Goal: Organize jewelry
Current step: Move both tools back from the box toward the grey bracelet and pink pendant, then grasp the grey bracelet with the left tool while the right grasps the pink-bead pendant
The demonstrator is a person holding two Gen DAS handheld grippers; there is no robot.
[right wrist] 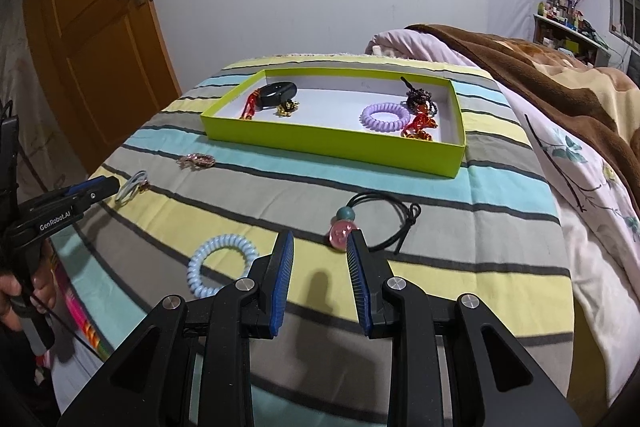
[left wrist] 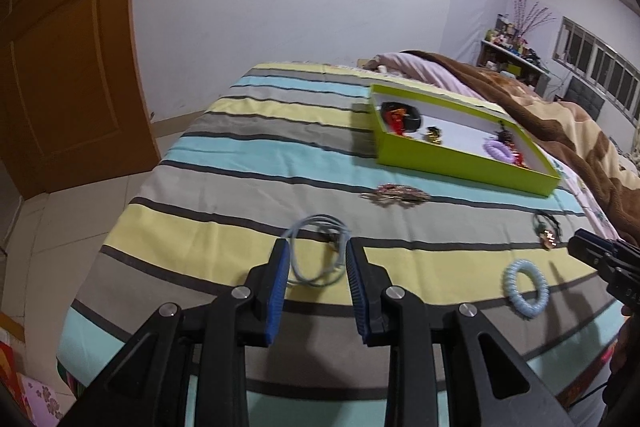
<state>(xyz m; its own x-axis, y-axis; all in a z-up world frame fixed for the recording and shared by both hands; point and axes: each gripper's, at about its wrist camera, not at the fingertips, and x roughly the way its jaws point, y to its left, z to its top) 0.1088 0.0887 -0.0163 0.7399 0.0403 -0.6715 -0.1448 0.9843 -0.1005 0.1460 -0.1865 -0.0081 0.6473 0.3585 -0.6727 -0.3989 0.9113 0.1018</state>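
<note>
On the striped bedcover, in front of the green box, lie loose pieces. Left gripper has its jaws apart above a pale grey-blue ring, not pressing it. Right gripper is also apart, just before a black hair tie with pink bead. A blue coil band lies near

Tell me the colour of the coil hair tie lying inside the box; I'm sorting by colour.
Lilac purple: the coil hair tie in the green box shows best in the right wrist view.
</note>
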